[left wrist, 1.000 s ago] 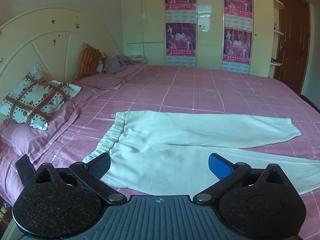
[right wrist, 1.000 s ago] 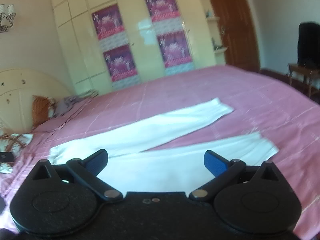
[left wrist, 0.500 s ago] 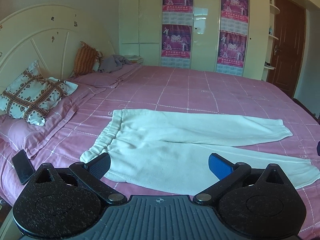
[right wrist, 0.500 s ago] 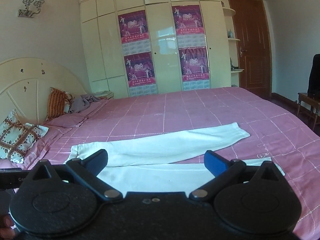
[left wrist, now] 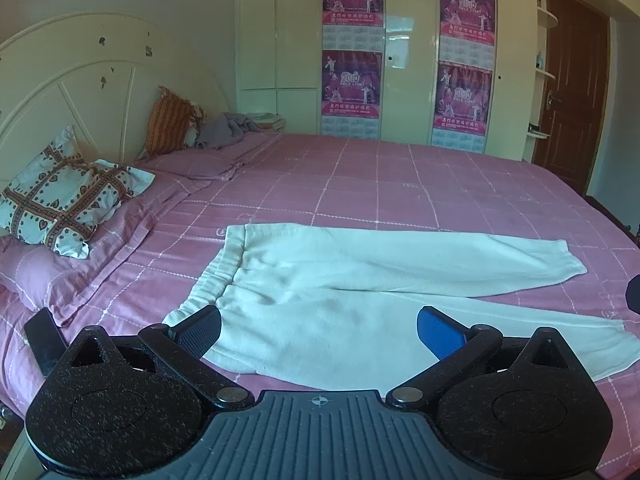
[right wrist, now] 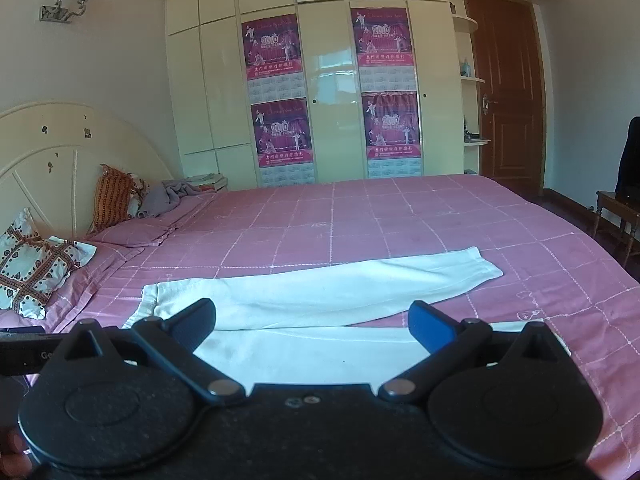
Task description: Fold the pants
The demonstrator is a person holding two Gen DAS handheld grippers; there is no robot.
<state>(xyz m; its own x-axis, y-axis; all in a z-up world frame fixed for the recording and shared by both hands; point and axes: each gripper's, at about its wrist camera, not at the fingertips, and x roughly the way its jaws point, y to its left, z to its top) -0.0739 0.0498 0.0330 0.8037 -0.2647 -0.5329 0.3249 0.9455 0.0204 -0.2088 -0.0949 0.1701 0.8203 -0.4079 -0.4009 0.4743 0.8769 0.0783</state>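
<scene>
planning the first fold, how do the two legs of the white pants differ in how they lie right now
The far leg lies wholly in view and angles away from the near leg, leaving a widening strip of the pink bedspread between them toward the cuffs. The near leg runs along the bed's front edge, and the left gripper hides part of it. The far cuff stops short of the near cuff in the left wrist view. Both lie flat, unfolded and ungripped.

Home bedroom: bed (left wrist: pixel 400 184), wardrobe (right wrist: pixel 332 80).

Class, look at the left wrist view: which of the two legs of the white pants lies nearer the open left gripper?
The lower leg of the white fleece pants; it runs just beyond the left gripper, while the other leg lies farther up the bed.
</scene>
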